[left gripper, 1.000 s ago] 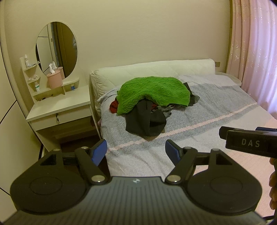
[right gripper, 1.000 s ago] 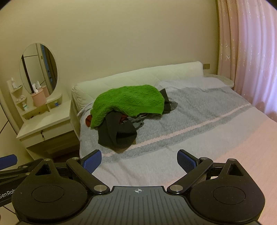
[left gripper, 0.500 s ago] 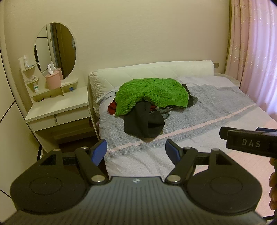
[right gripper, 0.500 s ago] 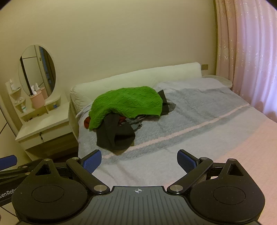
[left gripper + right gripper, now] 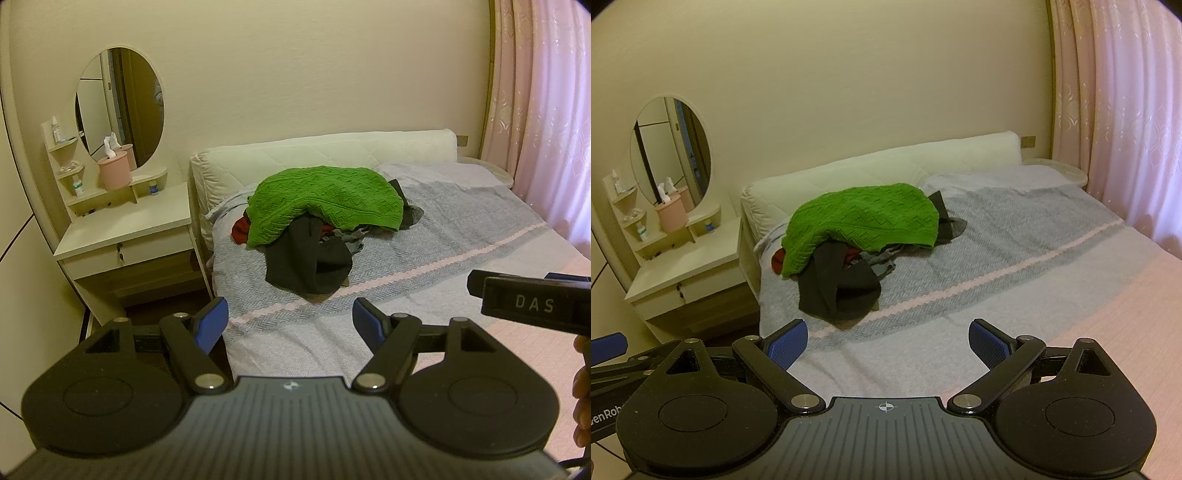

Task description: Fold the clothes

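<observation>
A pile of clothes lies on the bed near the headboard. A green knit sweater (image 5: 325,199) (image 5: 864,221) covers its top. A dark grey garment (image 5: 310,266) (image 5: 842,291) spills toward me, and a red piece (image 5: 240,232) shows at the left. My left gripper (image 5: 290,321) is open and empty, well short of the pile. My right gripper (image 5: 886,341) is open and empty too, above the near part of the bed. The right gripper's side shows at the right edge of the left wrist view (image 5: 532,302).
The bed (image 5: 461,236) (image 5: 1034,258) has a grey, pink-striped cover and a white headboard (image 5: 325,155). A white dressing table (image 5: 129,229) with an oval mirror and a pink tissue box (image 5: 114,171) stands left of it. Pink curtains (image 5: 546,110) hang on the right.
Both views have drifted slightly and the pile sits a little farther off. Both grippers stay open. The clothes have not moved.
</observation>
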`<state>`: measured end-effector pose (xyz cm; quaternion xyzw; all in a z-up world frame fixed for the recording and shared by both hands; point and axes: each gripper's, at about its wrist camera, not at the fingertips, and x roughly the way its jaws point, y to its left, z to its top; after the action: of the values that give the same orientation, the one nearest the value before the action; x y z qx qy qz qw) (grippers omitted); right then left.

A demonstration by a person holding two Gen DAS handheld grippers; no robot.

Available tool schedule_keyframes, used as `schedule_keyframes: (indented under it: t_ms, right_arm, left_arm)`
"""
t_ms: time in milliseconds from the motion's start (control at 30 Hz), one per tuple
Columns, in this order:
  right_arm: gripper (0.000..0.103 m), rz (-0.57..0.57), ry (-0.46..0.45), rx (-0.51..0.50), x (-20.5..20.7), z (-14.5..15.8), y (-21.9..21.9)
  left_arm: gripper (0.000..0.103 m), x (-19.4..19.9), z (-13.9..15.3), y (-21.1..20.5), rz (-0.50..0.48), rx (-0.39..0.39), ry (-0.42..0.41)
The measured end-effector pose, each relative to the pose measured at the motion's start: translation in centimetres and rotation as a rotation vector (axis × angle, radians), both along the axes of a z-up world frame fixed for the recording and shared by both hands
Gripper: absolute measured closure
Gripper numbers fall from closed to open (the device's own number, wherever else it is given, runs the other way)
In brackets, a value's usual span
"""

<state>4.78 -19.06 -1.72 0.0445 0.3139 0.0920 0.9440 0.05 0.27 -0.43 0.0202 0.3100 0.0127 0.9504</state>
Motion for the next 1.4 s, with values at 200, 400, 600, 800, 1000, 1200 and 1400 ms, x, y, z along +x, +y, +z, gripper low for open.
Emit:
schedule_keyframes:
  t_ms: [200,400,600,800,1000,1200,1400]
  right_arm:
    - [0.007,0.004,-0.001,0.0,0.02,0.15,0.29]
    - [0.006,0.004,-0.003,0.003,0.02,0.13,0.26]
    - [0.006,0.0,-0.003,0.006,0.17,0.14,0.13]
    - [0.006,0.0,-0.004,0.008,0.27,0.15,-0.09]
    - [0.006,-0.001,-0.005,0.008,0.25,0.03,-0.09]
    - [0.006,-0.01,-0.006,0.011,0.3,0.17,-0.3]
    - [0.006,-0.018,-0.005,0.015,0.42,0.28,-0.39]
  left_arm:
    - [0.032,-0.16,0.07,0.09,0.005,-0.001,-0.002]
    - [0.032,-0.07,0.14,-0.03,0.006,0.001,-0.003]
    - [0.032,-0.03,0.36,0.11,0.005,0.002,-0.004]
    - [0.032,0.03,0.38,-0.09,0.008,0.004,-0.006]
    - [0.032,0.14,0.35,-0.16,0.023,0.006,-0.005]
    - [0.032,0.41,0.44,-0.33,0.026,0.008,-0.006]
    - [0.032,0.61,0.38,-0.24,0.021,0.01,-0.005]
